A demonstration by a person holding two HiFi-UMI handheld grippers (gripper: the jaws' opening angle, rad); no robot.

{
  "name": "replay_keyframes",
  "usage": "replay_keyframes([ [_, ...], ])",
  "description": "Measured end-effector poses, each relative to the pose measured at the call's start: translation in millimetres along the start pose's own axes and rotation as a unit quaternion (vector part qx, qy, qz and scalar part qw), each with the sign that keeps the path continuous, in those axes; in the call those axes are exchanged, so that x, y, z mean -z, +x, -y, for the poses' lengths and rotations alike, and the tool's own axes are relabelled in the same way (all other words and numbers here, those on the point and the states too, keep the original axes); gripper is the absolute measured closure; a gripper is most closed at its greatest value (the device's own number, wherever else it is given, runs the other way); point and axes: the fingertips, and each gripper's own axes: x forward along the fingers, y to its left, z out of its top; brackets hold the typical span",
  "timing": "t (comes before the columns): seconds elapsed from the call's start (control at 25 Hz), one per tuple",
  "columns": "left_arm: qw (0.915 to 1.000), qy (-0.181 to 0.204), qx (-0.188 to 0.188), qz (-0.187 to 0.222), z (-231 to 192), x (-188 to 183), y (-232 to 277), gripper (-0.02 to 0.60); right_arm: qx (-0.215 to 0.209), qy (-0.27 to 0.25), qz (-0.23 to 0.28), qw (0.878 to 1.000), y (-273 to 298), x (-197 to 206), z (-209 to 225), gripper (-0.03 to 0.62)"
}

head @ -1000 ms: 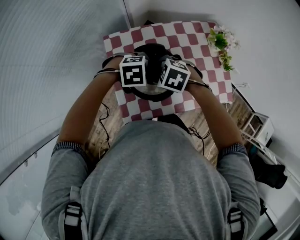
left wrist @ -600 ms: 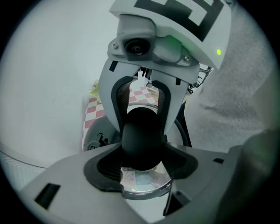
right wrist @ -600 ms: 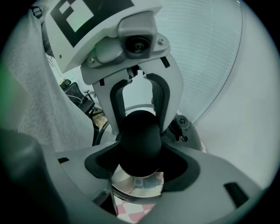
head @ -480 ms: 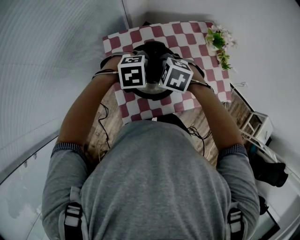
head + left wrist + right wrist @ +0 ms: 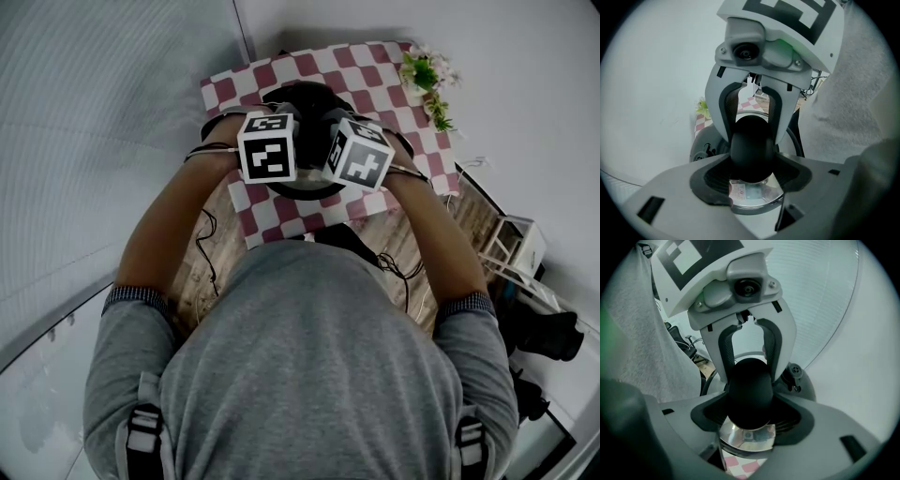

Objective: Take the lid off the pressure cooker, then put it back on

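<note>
tablecloth (image 5: 375, 66) — red-white checks — under pressure cooker (image 5: 307, 96), wood floor (image 5: 192, 281) below.

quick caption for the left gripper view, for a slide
Left gripper and facing right gripper both shut on the black knob of the pressure cooker's shiny lid.
</note>
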Motion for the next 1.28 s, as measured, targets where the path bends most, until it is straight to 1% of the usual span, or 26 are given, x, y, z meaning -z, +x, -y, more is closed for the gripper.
replay_keyframes([
  [0.16,1.0000,0.007,-0.005,0.000,7.0,-11.0,0.6,0.282,0.008,-0.006,0.010,1.000,-9.9,4.9,-7.1,0.303],
  [0.36,0.9998,-0.003,-0.018,-0.004,5.6,-29.6,5.8,0.282,0.010,-0.023,0.021,0.999,-19.4,21.4,-4.3,0.303],
  [0.56,0.9986,-0.035,-0.038,-0.011,-0.2,-54.9,18.1,0.282,-0.008,-0.051,0.026,0.998,-33.6,46.8,0.2,0.303],
  [0.84,0.9945,-0.084,-0.060,-0.018,-13.1,-101.2,40.3,0.282,-0.035,-0.099,0.032,0.994,-56.6,92.4,13.8,0.303],
  [1.12,0.9894,-0.120,-0.080,-0.019,-24.2,-146.4,69.7,0.282,-0.052,-0.136,0.032,0.989,-74.7,143.0,25.9,0.303],
  [1.28,0.9876,-0.131,-0.085,-0.016,-28.7,-170.8,89.0,0.282,-0.059,-0.146,0.027,0.987,-82.7,173.3,30.9,0.303],
])
